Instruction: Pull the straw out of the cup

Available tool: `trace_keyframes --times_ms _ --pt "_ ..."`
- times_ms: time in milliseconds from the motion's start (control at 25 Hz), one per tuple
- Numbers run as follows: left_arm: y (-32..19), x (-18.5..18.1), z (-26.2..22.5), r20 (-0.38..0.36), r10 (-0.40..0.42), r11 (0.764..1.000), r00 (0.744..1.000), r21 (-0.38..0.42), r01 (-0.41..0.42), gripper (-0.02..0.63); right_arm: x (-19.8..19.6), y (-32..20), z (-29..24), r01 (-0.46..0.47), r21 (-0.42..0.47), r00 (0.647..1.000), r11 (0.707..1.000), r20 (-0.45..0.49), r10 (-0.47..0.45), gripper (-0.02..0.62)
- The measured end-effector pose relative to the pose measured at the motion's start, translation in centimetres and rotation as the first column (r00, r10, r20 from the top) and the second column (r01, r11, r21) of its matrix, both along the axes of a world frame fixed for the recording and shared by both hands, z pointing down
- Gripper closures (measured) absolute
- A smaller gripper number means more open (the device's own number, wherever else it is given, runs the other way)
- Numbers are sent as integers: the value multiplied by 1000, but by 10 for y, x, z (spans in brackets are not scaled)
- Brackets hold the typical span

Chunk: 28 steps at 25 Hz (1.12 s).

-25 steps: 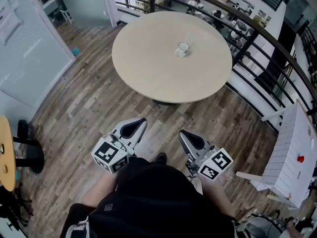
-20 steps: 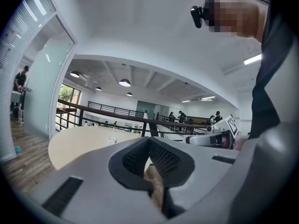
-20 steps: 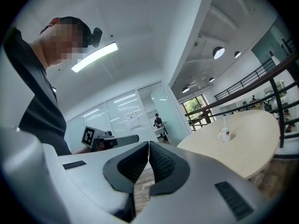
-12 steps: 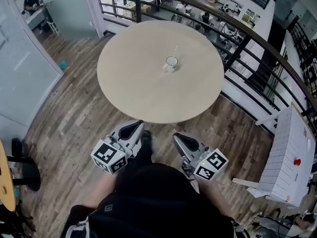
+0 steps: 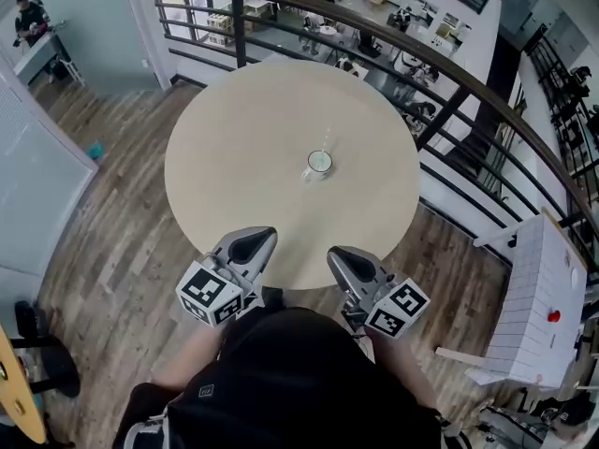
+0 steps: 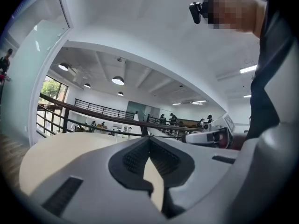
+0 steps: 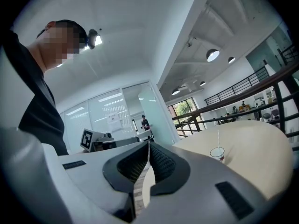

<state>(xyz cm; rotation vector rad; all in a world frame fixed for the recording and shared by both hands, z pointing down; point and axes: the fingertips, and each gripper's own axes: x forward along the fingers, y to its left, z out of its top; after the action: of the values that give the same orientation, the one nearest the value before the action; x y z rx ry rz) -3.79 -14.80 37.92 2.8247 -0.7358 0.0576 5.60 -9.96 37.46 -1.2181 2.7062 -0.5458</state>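
My left gripper [image 5: 265, 237] is closed, its ribbed pads meeting at the tip with nothing between them, and my right gripper [image 5: 337, 254] is the same, closed on nothing. I hold both level and low in front of my body. The marker cubes sit back by my torso and the noses angle slightly towards each other. In the head view both tips lie over the near rim of the round table [image 5: 234, 166]. The cup [image 5: 318, 165] stands upright near the middle of that table, a little to the far right of centre and well apart from both grippers. In the right gripper view it sits to the right of my jaws. The straw [image 5: 325, 144] stands in the cup, rising thin and nearly upright above its rim. The tabletop around the cup is bare out to its curved edge on every side. A dark railing [image 5: 449, 75] sweeps round the table's far and right sides, running near the rim at the far right. To my left the wood floor [image 5: 122, 223] lies open as far as a glass partition [image 5: 37, 181]. At my right a white slatted panel [image 5: 533, 307] stands near the railing.
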Motion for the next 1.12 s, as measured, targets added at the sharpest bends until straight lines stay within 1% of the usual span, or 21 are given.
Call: trace_keyframes --times_ms 160,280,520,680,840,920,960,1120 --pt "-44 0 -4 -8 53 999 999 -2 -53 598 -7 -50 -5 -38 0 999 999 -23 38 571" --pt "-69 7 1 5 98 995 995 -8 -98 598 -5 -79 -2 -55 -1 998 998 -43 55 571" --pt "-112 13 16 -3 100 994 995 -44 -100 598 10 -124 17 -86 -43 995 995 -53 83 571" --pt "-134 27 27 -3 110 993 994 -46 -110 598 27 -150 36 -110 -62 991 992 -76 106 569" --pt "-152 46 43 10 115 992 993 -51 -114 598 42 -174 53 -99 -54 989 994 -116 92 560" --pt "-161 55 52 20 115 992 993 -57 -114 598 46 -183 63 -79 -49 987 996 -146 72 513" --pt "-166 59 57 24 116 992 993 -59 -115 598 47 -187 68 -69 -47 985 997 -160 60 506" --pt "-189 76 78 43 116 992 992 -63 -113 598 53 -208 88 -41 -47 984 998 -177 32 500"
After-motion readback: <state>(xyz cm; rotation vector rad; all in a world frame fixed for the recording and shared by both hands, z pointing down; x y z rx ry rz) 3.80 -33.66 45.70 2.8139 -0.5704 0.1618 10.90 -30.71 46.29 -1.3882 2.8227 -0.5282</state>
